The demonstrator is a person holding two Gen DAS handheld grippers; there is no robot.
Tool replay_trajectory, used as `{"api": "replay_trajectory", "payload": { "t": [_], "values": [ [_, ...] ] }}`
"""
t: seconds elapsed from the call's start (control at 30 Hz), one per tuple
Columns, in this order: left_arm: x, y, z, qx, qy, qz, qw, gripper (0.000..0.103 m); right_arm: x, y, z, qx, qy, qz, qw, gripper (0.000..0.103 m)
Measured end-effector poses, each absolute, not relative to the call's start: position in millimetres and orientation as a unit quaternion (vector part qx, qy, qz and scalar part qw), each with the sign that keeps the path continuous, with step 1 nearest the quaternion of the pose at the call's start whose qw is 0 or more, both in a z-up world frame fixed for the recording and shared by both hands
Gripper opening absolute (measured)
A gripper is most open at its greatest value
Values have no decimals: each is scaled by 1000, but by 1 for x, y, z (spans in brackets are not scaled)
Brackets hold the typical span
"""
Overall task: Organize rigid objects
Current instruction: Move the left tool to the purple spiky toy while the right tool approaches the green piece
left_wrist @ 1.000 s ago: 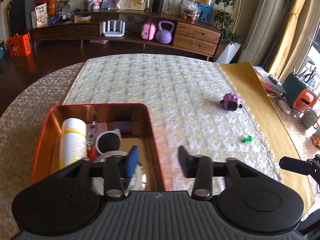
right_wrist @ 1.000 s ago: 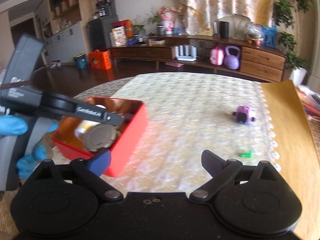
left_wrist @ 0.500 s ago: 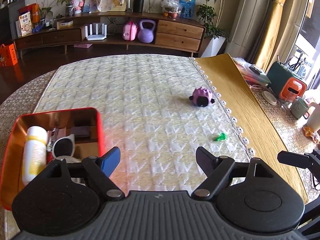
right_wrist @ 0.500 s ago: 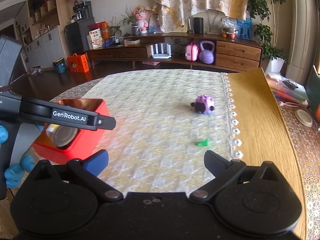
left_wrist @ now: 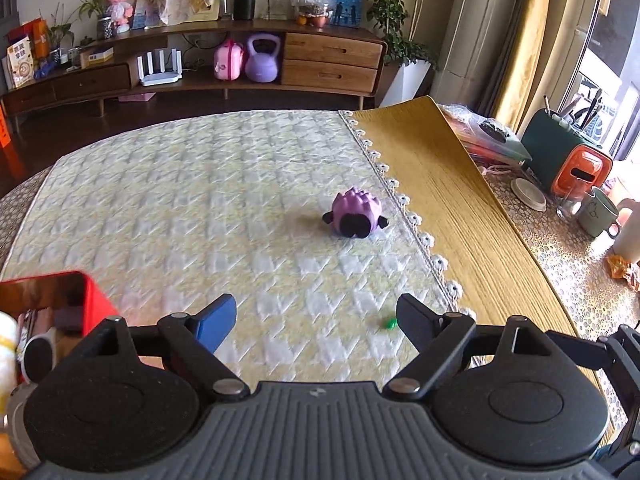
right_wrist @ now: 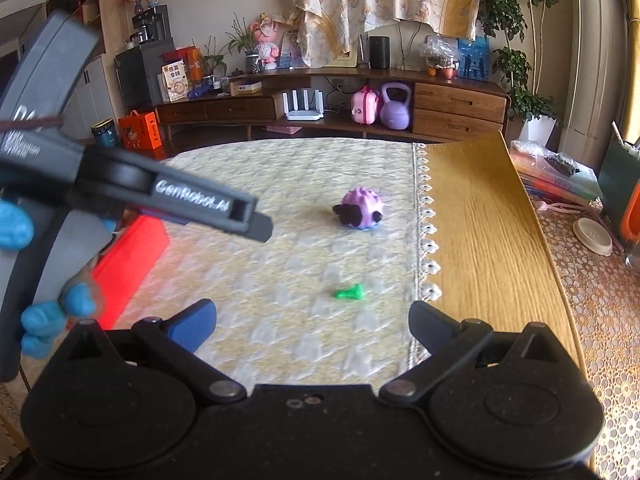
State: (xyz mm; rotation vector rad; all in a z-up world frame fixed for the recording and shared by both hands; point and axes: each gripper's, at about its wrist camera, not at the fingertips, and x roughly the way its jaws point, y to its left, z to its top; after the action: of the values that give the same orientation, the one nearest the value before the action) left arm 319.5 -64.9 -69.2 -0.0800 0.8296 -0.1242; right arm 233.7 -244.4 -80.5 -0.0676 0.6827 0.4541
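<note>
While the left gripper [left_wrist: 316, 320] hangs over the quilted cloth [left_wrist: 200, 208], its jaws are opening and nothing lies between them; the small green piece [left_wrist: 389, 323] sits just inside the tip of the right-hand finger [left_wrist: 416, 322], partly hidden by it, so contact cannot be told. Ahead of those fingers and a little toward the right-hand one lies the purple toy [left_wrist: 356, 218], well apart from both tips. Behind the blue-padded finger [left_wrist: 216, 322], at the lower left, is a corner of the red box [left_wrist: 96, 300] with a white tube and other items inside.

From the right wrist, the right gripper [right_wrist: 312, 324] has its jaws spread fully wide and grips nothing. Here the green piece [right_wrist: 350, 292] shows whole and sharp, lying on the cloth just ahead of the gap between the fingers, closer to the dark finger [right_wrist: 432, 322] than to the blue one [right_wrist: 192, 322]. The purple toy [right_wrist: 360, 209] lies farther ahead, near the lace edge [right_wrist: 426, 216] where the cloth meets the yellow wood-grain mat [right_wrist: 480, 220].

Only this view shows the left gripper from the side, with a blue-gloved hand [right_wrist: 44, 320] around its handle and only the outer wall of the red box [right_wrist: 132, 256] beneath it. Only the left wrist view looks into the box.
</note>
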Motion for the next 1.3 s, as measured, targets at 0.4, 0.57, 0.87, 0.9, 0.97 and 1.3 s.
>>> {"api": "replay_trajectory", "payload": {
  "t": [0.4,0.57,0.87,0.9,0.97,1.3],
  "values": [
    [382,-103,-96,-2,411,-59,910,103,269,-255,-110,-56,322,238,915,101],
    [399,-112,-101,-4,394,-61,917,103,284,-246,-122,-64,319,263,909,91],
    [434,-118,-119,3,394,-54,918,103,303,-236,-143,-68,336,275,898,78],
    [437,-118,-121,5,393,-53,918,103,304,-235,-145,-69,338,275,898,77],
    [443,-121,-125,10,392,-56,918,103,306,-235,-148,-71,340,275,897,75],
    [462,-127,-143,24,392,-46,919,103,306,-229,-153,-93,329,276,898,65]
  ]
}}
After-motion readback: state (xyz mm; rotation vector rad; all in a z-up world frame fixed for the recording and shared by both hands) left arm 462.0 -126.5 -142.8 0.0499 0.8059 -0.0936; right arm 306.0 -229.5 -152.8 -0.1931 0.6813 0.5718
